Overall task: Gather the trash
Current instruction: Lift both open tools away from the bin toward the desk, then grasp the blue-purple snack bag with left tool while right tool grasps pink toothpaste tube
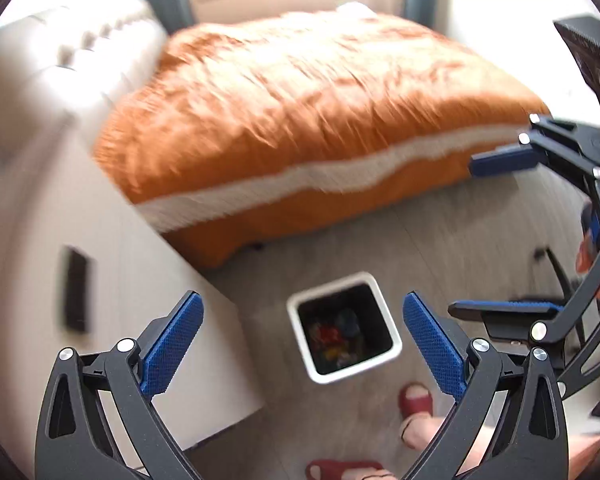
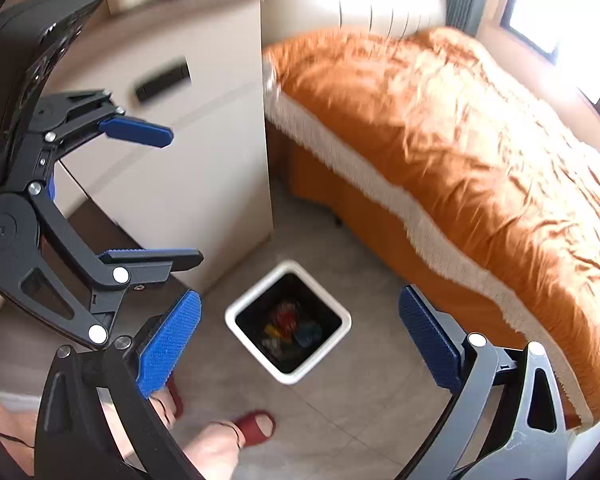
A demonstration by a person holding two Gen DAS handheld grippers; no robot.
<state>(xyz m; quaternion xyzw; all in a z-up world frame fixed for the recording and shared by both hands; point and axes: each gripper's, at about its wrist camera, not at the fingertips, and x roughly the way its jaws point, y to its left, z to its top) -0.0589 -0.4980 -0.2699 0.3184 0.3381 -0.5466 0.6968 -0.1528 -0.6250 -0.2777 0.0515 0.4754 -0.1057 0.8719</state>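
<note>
Risk, empty grippers: both grippers are released and carry nothing, so I judge the nearest hazard is a wasted reach; no loose trash shows on the floor or the bed, and the blur may hide small pieces.
Risk, bin: the white trash bin stands on the floor between the bed and the pale cabinet, and a low sweep could knock it and spill what it holds.
Risk, feet: the person's feet in red slippers are just near the bin; a dropped item could land among them.
Trash: colourful pieces lie at the bottom of the bin, red, yellow and blue; what they are is too small to tell.
Left gripper: held above the floor, looking down, jaws spread wide with the bin framed between them.
Right gripper: likewise high and tilted down over the bin, jaws wide apart, nothing between the blue pads.
Relation: the two grippers hang close beside each other, each visible in the other's view, apart from the bin.
</note>
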